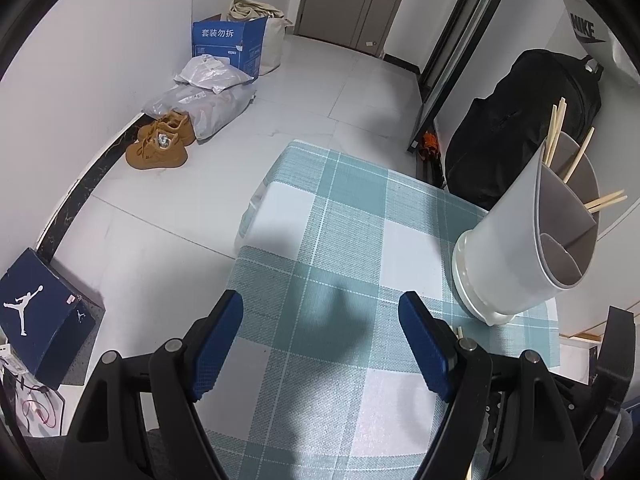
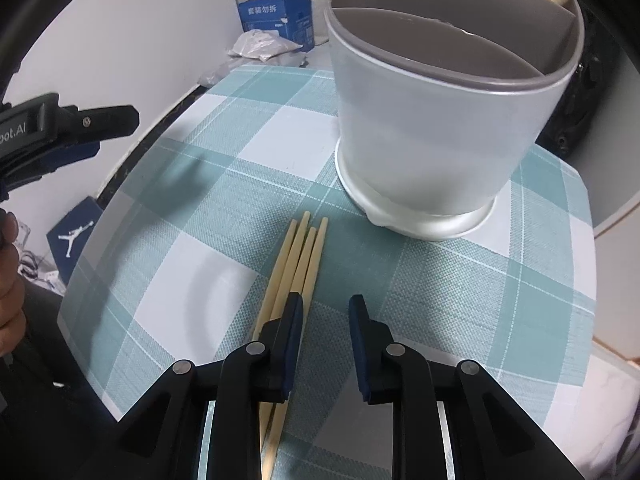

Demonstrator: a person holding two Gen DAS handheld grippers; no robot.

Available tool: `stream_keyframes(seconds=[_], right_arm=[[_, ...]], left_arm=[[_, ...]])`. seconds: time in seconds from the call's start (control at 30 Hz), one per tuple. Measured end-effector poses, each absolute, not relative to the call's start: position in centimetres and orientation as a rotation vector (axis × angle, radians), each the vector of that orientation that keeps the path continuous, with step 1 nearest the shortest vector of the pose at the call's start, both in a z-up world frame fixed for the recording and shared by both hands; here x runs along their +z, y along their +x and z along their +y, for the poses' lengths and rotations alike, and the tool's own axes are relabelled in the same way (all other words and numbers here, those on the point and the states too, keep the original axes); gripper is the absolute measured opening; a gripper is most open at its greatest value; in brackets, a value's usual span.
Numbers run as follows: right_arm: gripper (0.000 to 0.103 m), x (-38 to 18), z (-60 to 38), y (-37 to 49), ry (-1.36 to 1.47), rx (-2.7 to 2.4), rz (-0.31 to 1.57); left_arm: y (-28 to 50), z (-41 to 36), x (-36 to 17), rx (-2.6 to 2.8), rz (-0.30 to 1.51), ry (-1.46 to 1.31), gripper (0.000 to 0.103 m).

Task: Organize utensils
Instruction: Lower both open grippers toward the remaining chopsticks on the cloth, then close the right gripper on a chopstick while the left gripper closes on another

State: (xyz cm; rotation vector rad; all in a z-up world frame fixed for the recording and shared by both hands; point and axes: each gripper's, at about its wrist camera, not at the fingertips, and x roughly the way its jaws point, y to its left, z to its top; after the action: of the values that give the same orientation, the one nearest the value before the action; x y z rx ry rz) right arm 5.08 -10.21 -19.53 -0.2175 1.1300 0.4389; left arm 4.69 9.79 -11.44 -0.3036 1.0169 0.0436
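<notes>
A white utensil holder [image 2: 436, 120] with grey dividers stands on the teal checked tablecloth [image 2: 180, 208]. In the left wrist view the holder [image 1: 516, 248] has several wooden chopsticks [image 1: 556, 136] standing in it. Several more chopsticks [image 2: 298, 260] lie side by side on the cloth in front of the holder. My right gripper [image 2: 326, 312] is open just above the cloth, its left finger over the near part of those chopsticks. My left gripper [image 1: 320, 312] is open and empty over the cloth, left of the holder. It also shows at the left edge of the right wrist view [image 2: 60, 136].
The small table ends close on all sides. On the floor are tan shoes [image 1: 160, 144], plastic bags [image 1: 208, 100], a blue carton [image 1: 228, 44] and a Jordan shoebox [image 1: 40, 316]. A black backpack [image 1: 520, 120] leans behind the holder.
</notes>
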Motion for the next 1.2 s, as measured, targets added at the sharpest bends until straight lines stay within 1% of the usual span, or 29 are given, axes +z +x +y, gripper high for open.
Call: stream_keyframes(seconds=[0.53, 0.63, 0.67, 0.83, 1.03, 1.13, 1.17, 1.2], right_arm=[[0.022, -19.5, -7.3, 8.0, -0.313, 0.352, 1.174], [0.022, -19.6, -6.9, 8.4, -0.299, 0.356, 1.184], [0.020, -19.9, -6.6, 8.6, -0.296, 0.365, 1.201], [0.019, -20.1, -5.8, 8.6, -0.309, 0.364, 1.175], [0.016, -20.1, -5.8, 9.0, -0.286, 0.379, 1.176], [0.010, -20.2, -5.2, 9.2, -0.284, 0.400, 1.163], [0.005, -20.2, -5.1, 9.2, -0.276, 0.411, 1.159], [0.004, -20.3, -5.0, 9.1, -0.269, 0.418, 1.157]], left_arm=[[4.4, 11.5, -11.6, 0.067, 1.028, -0.353, 0.076], [4.3, 11.8, -11.5, 0.066, 1.030, -0.372, 0.076], [4.4, 11.8, -11.5, 0.064, 1.030, -0.375, 0.076], [4.3, 11.9, -11.6, 0.064, 1.033, -0.370, 0.076], [4.4, 11.9, -11.8, 0.075, 1.054, -0.376, 0.076], [4.5, 11.9, -12.0, 0.085, 1.061, -0.363, 0.076], [4.5, 11.9, -12.1, 0.086, 1.065, -0.359, 0.076], [4.5, 11.9, -12.2, 0.086, 1.071, -0.357, 0.076]])
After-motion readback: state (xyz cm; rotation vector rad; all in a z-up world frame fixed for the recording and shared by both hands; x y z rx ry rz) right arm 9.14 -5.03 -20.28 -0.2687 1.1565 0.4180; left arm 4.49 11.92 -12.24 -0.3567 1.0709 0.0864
